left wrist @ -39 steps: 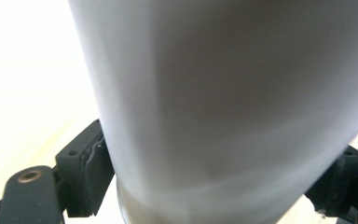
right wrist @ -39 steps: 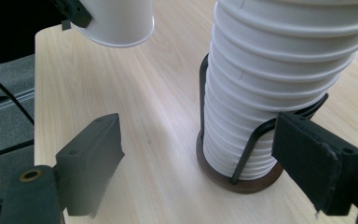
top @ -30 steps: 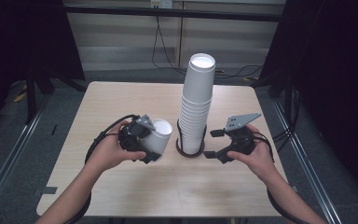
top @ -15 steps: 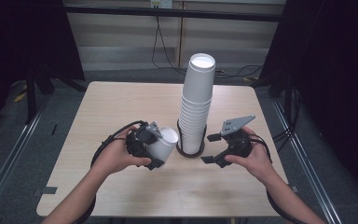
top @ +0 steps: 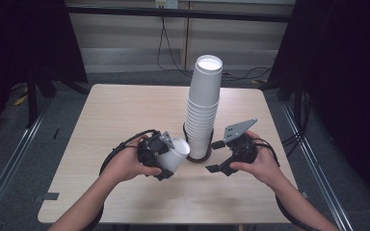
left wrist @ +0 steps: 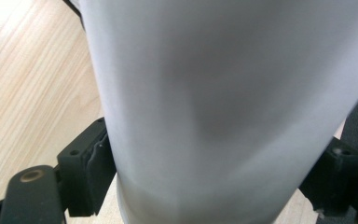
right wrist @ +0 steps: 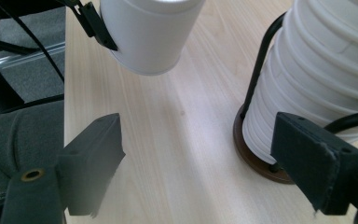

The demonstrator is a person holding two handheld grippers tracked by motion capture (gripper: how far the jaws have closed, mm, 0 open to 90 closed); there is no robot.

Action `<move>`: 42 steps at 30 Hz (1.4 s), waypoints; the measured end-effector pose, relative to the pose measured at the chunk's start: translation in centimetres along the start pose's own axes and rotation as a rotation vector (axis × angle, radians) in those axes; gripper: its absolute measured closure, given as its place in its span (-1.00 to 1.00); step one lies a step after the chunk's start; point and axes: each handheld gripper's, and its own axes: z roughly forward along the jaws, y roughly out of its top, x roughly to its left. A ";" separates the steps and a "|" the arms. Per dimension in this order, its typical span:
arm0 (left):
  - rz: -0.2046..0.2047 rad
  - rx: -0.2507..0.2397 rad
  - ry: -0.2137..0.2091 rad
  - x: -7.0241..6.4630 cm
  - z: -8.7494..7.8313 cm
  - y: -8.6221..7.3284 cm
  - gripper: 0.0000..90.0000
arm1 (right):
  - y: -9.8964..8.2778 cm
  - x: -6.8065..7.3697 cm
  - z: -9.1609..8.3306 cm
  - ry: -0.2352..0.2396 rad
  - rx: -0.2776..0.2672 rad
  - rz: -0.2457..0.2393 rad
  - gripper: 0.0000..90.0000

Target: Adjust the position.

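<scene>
Gripping a single white paper cup (top: pixel 176 153) sideways, the left gripper (top: pixel 166 156) has its jaws clamped on the cup's wall, as the left gripper view confirms with the white side of the cup (left wrist: pixel 223 107) pressed between the two black pads; the jaws have just been closing the last bit onto it. The cup tilts with its open mouth toward the tall stack of cups (top: pixel 203 108), which stands upright in a dark wire holder (top: pixel 198 158) near the middle of the wooden counter (top: pixel 125 115). The lone cup sits just beside the foot of the stack, lifted off the wood and apart from the rest. On the other side of the holder, the right gripper (top: pixel 217 156) waits with its jaws spread and nothing between them; its own view looks past them to the held cup (right wrist: pixel 151 32) at upper left and the stack's lower rims (right wrist: pixel 317 88) in the holder's round base (right wrist: pixel 256 158). Judging from this, one cup is in hand while the many others remain nested; what is left appears to be either setting this cup down on the counter or seating it on the pile, and the pictures do not settle which
</scene>
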 end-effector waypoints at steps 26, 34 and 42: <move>0.043 0.033 -0.024 -1.3 1.2 1.5 -0.62 | 2.6 1.1 0.7 0.097 0.138 -0.087 -0.59; 0.068 0.059 -0.031 -1.8 1.8 1.7 -0.62 | 3.4 1.4 0.8 0.113 0.147 -0.103 -0.59; 0.084 0.044 -0.038 -2.0 1.9 2.1 -0.62 | 4.0 1.7 1.3 0.129 0.174 -0.122 -0.59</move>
